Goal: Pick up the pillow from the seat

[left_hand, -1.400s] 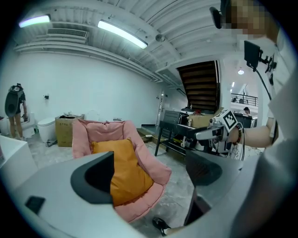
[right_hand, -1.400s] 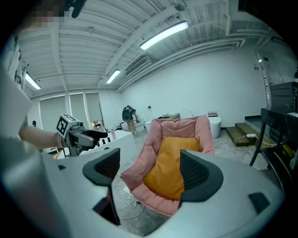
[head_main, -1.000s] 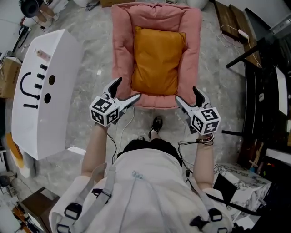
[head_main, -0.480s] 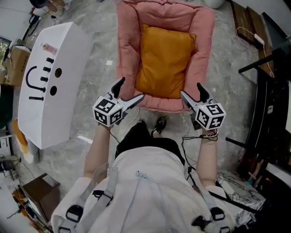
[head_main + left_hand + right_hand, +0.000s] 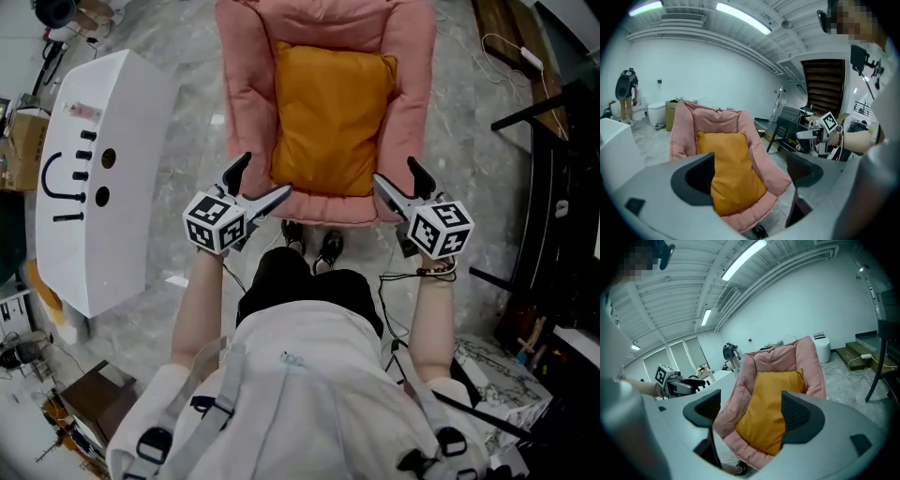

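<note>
An orange pillow (image 5: 328,117) lies in a pink padded seat (image 5: 246,103), leaning up against its back. My left gripper (image 5: 261,183) hovers at the seat's front left corner and is open with nothing between its jaws. At the front right corner my right gripper (image 5: 401,183) is open and empty too. In the left gripper view the pillow (image 5: 733,168) shows beyond the open left gripper (image 5: 750,176), apart from it. The right gripper view frames the pillow (image 5: 771,408) past the open right gripper (image 5: 751,413) in the same way.
A white cabinet (image 5: 94,178) with black marks stands to the left of the seat. Dark table frames (image 5: 553,187) and cables fill the right side. My shoes (image 5: 323,246) are at the seat's front edge. A person (image 5: 626,91) stands far off.
I have stepped closer to the seat, and both shoes now show at its front edge. Both grippers came forward and slightly down with me, jaws still wide open.
</note>
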`<control>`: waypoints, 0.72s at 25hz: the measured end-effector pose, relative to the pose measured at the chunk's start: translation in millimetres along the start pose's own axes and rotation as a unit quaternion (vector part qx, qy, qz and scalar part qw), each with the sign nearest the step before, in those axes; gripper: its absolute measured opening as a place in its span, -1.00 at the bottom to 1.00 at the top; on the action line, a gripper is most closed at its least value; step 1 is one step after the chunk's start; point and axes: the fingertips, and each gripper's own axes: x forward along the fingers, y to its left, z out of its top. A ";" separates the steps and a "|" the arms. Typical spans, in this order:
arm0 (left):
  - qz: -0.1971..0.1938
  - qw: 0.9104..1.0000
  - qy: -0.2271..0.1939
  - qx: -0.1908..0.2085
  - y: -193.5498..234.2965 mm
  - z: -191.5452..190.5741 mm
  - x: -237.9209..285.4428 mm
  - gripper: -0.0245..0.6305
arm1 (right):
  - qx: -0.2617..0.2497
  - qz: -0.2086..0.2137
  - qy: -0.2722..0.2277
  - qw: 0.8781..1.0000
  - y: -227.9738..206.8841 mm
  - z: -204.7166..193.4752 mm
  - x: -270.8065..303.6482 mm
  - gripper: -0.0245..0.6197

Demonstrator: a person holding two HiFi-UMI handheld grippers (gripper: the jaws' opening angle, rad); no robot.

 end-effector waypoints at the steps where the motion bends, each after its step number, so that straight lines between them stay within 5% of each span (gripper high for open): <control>1: -0.001 1.000 -0.001 0.000 7.0 1.4 6.9 0.52 | 0.000 0.000 -0.002 1.000 -6.1 3.3 4.5 0.27; 18: -0.023 0.995 0.066 -0.068 129.2 -82.2 89.8 0.52 | 0.045 -0.048 0.034 0.997 -93.8 -50.3 96.3 0.30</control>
